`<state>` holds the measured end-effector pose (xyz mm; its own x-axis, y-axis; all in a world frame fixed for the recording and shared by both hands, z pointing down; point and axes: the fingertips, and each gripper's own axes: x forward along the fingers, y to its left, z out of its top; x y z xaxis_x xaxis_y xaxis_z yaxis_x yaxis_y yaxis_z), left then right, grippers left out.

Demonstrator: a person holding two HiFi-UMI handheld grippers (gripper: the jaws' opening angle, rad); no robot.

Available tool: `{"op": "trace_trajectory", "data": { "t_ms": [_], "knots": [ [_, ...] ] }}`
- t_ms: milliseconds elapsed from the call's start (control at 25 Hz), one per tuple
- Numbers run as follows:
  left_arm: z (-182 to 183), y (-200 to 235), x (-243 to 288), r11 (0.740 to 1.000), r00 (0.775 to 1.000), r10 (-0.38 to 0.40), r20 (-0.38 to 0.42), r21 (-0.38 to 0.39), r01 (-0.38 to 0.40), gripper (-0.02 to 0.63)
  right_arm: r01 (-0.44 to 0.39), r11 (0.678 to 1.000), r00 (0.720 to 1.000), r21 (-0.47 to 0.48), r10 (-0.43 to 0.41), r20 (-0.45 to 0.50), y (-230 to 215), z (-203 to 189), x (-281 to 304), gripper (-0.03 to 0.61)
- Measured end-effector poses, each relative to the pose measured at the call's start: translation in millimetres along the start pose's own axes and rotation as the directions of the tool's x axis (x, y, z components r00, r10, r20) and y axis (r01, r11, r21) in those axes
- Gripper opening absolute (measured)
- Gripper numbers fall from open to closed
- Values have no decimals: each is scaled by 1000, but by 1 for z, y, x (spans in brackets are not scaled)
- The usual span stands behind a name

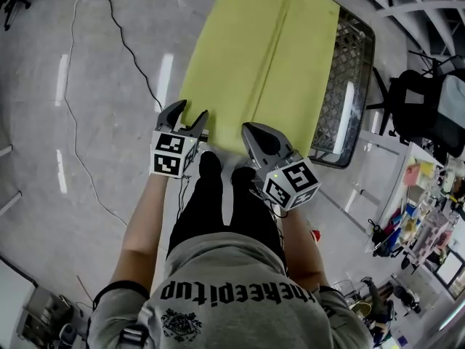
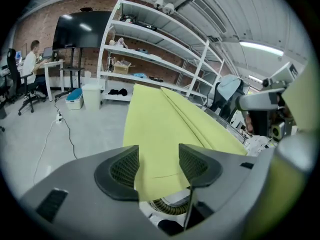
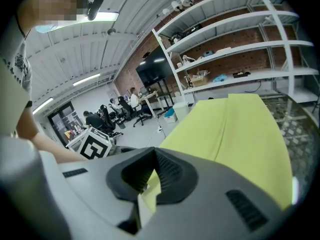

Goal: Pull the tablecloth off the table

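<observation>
Tablecloth (image 1: 254,57) of yellow-green fabric lies spread along the table (image 1: 350,86), covering most of the tabletop from its near edge to its far end. A strip of bare metal mesh shows along the tabletop's right edge and at its near right corner. A long fold runs lengthwise down the middle of the cloth, and both gripper views (image 2: 160,124) (image 3: 235,129) show it stretching away ahead of the jaws.

At the tabletop's near edge stands the person (image 1: 225,202), seen from above in a grey shirt and black trousers, with a forearm reaching out on each side.

The right gripper (image 1: 248,128) is at the cloth's near edge, right of the fold. In its own view (image 3: 155,159) the jaws are pressed together with a sliver of the yellow-green fabric pinched between the pads.

The left gripper (image 1: 190,111) is at the near left corner of the cloth. Its jaws stand spread wide (image 2: 158,154), and the cloth's edge lies in the gap between them with neither pad pressing on it.

A thin black cable (image 1: 80,86) trails over the grey floor well left of the table.
</observation>
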<state>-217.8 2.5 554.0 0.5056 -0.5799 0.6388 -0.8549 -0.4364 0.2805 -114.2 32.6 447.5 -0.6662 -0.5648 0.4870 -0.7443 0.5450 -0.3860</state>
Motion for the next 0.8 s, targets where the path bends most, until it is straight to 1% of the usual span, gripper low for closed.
{"op": "trace_trajectory", "data": {
  "t_ms": [280,440,600,800],
  "knots": [
    [-15,10,13,999,998,28,-64,-26,-30,259,8,1000,1000,11,-8,-1,-2,-1,3,11],
    [-27,6,21,999,994,33,-105,-23,-36,259,14,1000,1000,16,-14,1,-5,-1,2,11],
    [-30,3,23,997,992,72,-106,-1,-73,258,19,1000,1000,22,-19,3,-7,-1,0,11],
    [-30,4,24,996,988,94,-119,4,-94,253,22,999,1000,24,-22,6,-10,-1,1,11]
  ]
}}
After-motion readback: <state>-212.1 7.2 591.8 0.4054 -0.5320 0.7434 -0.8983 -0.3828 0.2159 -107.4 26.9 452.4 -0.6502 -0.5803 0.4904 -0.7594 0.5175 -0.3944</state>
